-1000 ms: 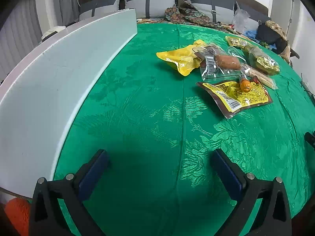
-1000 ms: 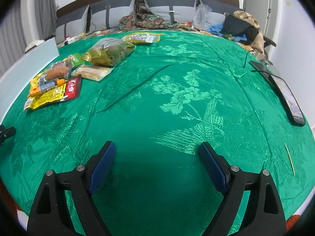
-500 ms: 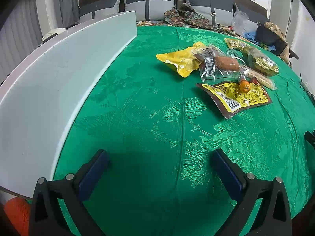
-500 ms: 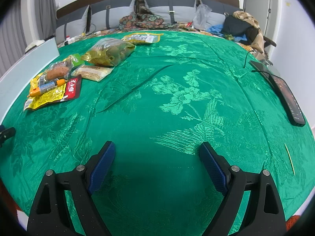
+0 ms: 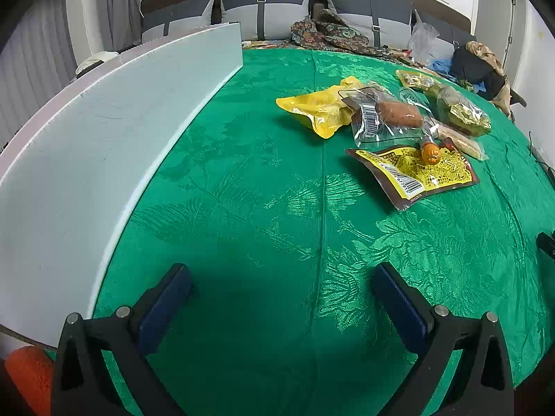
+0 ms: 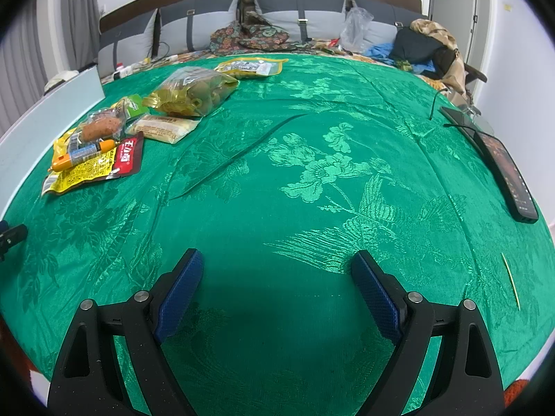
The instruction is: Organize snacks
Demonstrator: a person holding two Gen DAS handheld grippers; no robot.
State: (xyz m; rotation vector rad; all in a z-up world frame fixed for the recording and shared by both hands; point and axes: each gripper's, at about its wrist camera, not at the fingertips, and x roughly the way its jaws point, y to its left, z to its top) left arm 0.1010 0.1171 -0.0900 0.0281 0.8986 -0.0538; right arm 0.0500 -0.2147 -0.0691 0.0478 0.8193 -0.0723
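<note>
Your left gripper point(image 5: 277, 277) and right gripper point(image 6: 274, 267): jaws wide apart, empty. Yellow-and-brown printed snack pouch point(image 5: 416, 173) lies flat, orange sausage stick point(image 5: 430, 150) atop.

Large white Chinese characters, seemingly "王小卤", stand on the red end of the yellow-and-brown snack pouch point(image 6: 93, 168) at the left of the right wrist view. Barcodes show on that pouch point(image 5: 414, 173) and on the clear sausage packet point(image 5: 381, 118); their digits are too small to read.
</note>
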